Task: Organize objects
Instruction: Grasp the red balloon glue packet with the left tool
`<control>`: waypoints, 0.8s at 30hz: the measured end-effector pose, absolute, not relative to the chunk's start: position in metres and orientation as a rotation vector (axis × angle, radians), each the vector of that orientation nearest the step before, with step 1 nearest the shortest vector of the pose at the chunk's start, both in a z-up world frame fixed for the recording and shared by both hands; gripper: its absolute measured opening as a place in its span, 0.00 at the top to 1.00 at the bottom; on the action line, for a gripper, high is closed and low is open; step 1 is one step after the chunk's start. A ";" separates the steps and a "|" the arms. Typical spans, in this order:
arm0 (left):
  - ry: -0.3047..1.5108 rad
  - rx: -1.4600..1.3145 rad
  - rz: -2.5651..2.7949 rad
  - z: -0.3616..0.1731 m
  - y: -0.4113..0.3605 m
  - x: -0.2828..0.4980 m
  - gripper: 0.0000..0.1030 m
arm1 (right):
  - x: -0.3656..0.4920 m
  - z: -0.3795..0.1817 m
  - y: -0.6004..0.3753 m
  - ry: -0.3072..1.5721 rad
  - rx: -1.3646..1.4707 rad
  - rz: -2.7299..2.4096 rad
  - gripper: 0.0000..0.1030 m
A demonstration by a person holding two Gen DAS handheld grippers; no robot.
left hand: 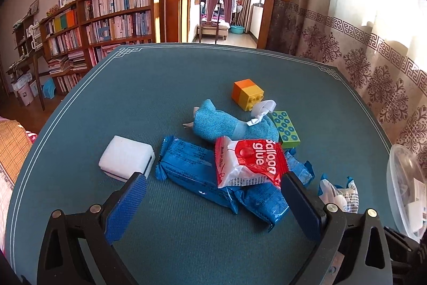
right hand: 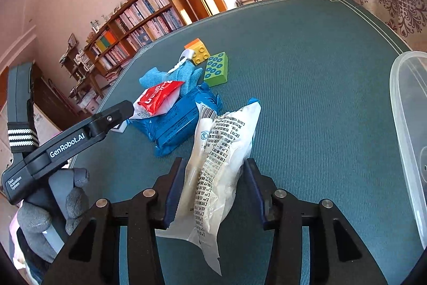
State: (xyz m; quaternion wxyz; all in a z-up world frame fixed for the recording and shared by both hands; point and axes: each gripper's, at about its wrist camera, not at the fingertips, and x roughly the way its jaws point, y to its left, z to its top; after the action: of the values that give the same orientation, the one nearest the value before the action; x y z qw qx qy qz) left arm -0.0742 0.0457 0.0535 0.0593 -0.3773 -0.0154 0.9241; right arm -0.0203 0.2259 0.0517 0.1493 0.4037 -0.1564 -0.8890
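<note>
a: where the right gripper (right hand: 213,188) points down at the teal table (right hand: 307,103), what sits between its fingers?

b: a white printed packet (right hand: 218,159), crinkled, standing up off the cloth. both pads look pressed against its sides, so it is pinched.

a: and the left gripper (left hand: 213,202)?

b: spread wide, pinching nothing. just past its tips lie blue wrappers (left hand: 192,164) with a red balloon glue packet (left hand: 248,164) on top. a white block (left hand: 126,160) sits beside the left finger.

a: further out?

b: a blue cloth (left hand: 224,124), then a green brick (left hand: 287,128) and an orange-yellow brick (left hand: 246,94). a clear plastic container (right hand: 408,124) stands at the right edge.
</note>
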 end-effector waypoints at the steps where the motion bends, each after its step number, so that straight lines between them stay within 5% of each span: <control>1: -0.039 -1.143 2.790 0.053 0.050 -0.077 0.01 | -0.020 0.052 0.225 -0.443 1.153 -2.557 0.55; 12: 0.052 -1.150 2.782 0.043 0.069 -0.100 0.01 | -0.019 0.045 0.220 -0.458 1.116 -2.548 0.52; 24: 0.045 -1.119 2.725 0.037 0.069 -0.097 0.41 | -0.019 0.043 0.215 -0.435 1.111 -2.549 0.48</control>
State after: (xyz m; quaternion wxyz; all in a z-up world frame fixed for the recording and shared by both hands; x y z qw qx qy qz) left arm -0.0973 0.0693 0.0371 0.0975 -0.3779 0.0152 0.9206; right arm -0.0194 0.2153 0.0427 0.1627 0.3894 -0.1523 -0.8937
